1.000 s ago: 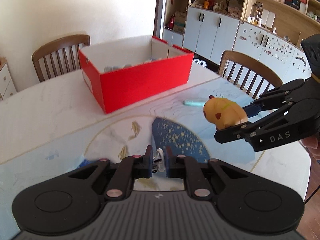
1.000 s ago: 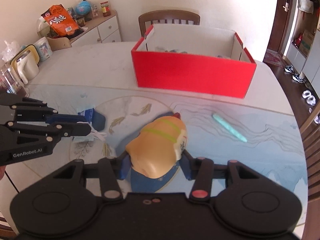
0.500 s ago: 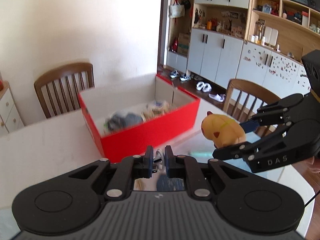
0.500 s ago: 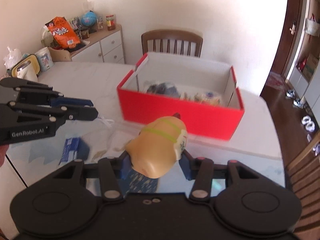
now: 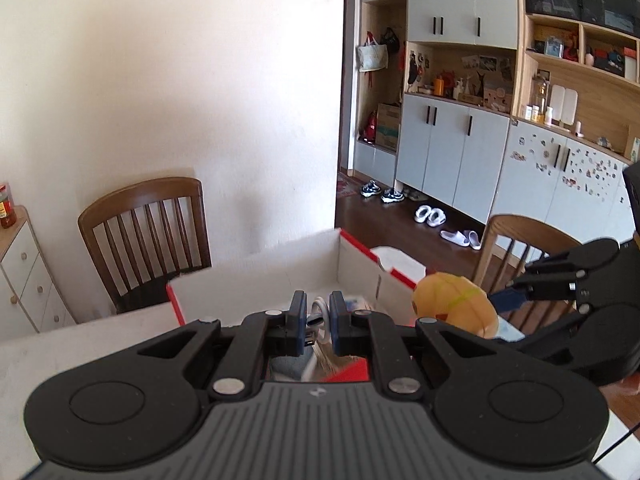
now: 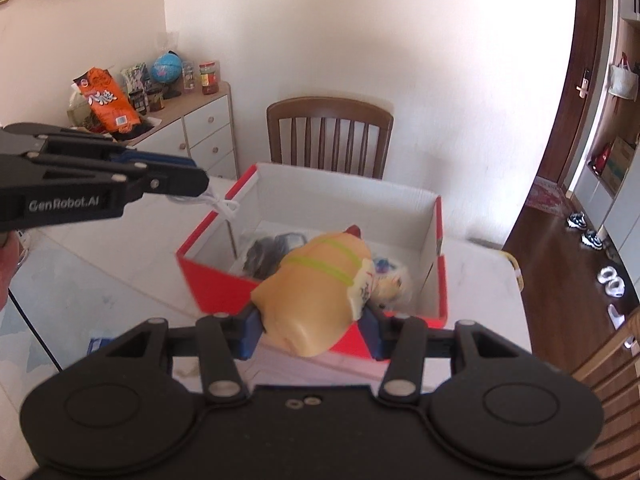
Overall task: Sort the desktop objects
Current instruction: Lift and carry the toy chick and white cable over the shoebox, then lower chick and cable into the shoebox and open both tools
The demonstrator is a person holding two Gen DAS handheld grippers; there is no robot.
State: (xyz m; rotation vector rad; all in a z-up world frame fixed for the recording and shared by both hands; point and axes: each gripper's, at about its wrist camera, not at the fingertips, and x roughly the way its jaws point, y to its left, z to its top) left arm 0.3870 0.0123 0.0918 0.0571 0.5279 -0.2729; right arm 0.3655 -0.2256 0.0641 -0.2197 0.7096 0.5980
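Red cardboard, white inside, forms the open box (image 6: 434, 276) on the pale marble-look table (image 6: 120, 248); small items are seen blurred on its floor. A smooth, rounded yellow toy (image 6: 316, 284) with thin green stripes and a red tip is clamped between the blue pads of the right gripper (image 6: 310, 330), whose fingers are set about a toy's width apart, and is held above the box's near wall. In the left wrist view the same toy (image 5: 456, 310) is seen beside the box's right end (image 5: 360, 250). A thin white cable (image 5: 319, 316), looped and tied, is pinched by the left gripper (image 5: 318, 322), its fingers almost together; from the right wrist view, the cable (image 6: 222, 206) is seen dangling over the box's left corner. A flat blue packet (image 6: 96, 346) lies on the table near the box.
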